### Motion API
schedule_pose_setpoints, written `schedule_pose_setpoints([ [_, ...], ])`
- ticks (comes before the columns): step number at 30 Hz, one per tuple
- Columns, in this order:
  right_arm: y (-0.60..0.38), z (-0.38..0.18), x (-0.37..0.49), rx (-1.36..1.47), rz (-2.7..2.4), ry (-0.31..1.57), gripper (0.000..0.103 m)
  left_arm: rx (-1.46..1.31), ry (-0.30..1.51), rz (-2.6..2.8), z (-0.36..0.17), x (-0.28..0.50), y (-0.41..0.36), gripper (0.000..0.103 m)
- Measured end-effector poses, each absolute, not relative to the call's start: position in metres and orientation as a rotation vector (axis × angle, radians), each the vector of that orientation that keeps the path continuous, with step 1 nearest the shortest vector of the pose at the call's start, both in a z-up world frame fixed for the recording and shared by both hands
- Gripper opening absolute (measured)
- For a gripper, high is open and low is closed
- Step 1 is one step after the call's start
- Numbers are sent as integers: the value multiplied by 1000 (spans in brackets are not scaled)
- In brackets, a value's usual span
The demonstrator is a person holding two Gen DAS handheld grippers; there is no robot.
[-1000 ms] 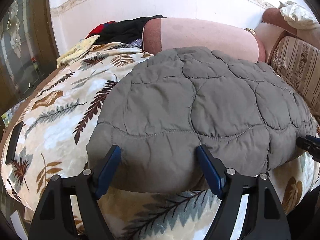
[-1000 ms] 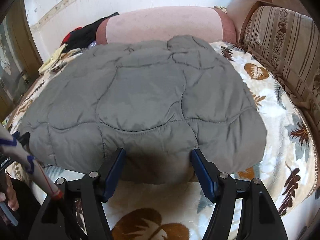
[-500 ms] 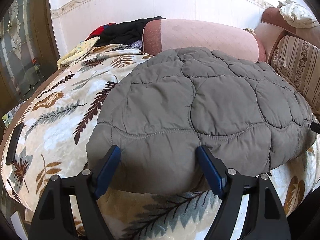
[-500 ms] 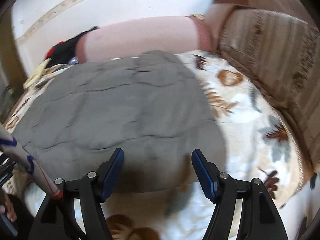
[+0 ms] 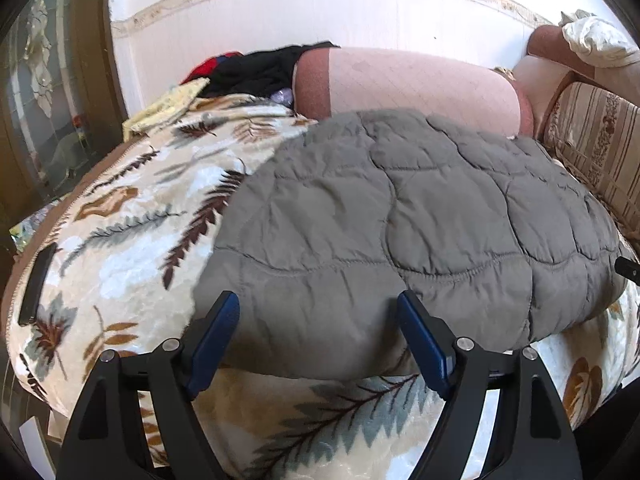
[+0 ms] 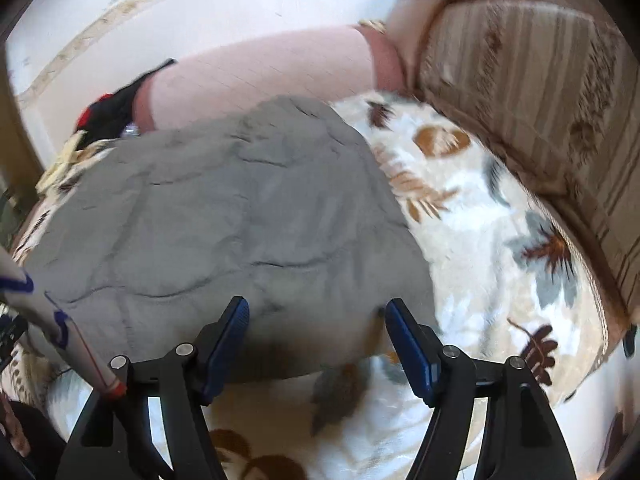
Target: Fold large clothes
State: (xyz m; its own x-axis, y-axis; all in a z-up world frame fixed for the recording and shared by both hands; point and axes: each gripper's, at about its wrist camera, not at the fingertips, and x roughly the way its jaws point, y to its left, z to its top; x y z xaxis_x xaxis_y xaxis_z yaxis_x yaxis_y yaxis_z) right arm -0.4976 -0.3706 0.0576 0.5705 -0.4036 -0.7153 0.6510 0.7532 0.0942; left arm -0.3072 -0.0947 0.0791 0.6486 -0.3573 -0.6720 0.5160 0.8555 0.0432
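Observation:
A grey quilted garment (image 5: 400, 232) lies folded into a thick pad on the leaf-print blanket (image 5: 120, 240). My left gripper (image 5: 318, 308) is open just above the garment's near edge, its blue pads (image 5: 218, 332) apart from the cloth. In the blurred right wrist view, the garment (image 6: 240, 220) fills the left half. My right gripper (image 6: 316, 308) is open over the garment's near right corner and grips nothing. A dark tip of the right gripper (image 5: 628, 268) shows at the garment's right end in the left wrist view.
A pink bolster (image 5: 420, 84) lies along the back wall, with dark clothes (image 5: 260, 68) and a yellow cloth (image 5: 168, 108) to its left. A striped sofa back (image 6: 540, 100) borders the right side. A flat black object (image 5: 36, 284) rests on the blanket's left edge.
The right wrist view has swung to the right and tilted, so the garment now sits further left in it. The left gripper and the garment have stayed put.

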Motion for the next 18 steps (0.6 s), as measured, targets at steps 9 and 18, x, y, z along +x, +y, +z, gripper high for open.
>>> schedule_pose_setpoints([
  [9, -329, 35, -452, 263, -526, 824, 76, 219, 770, -478, 63, -291, -93, 84],
  [18, -316, 36, -460, 241, -524, 767, 78, 195, 755, -492, 70, -301, -91, 86],
])
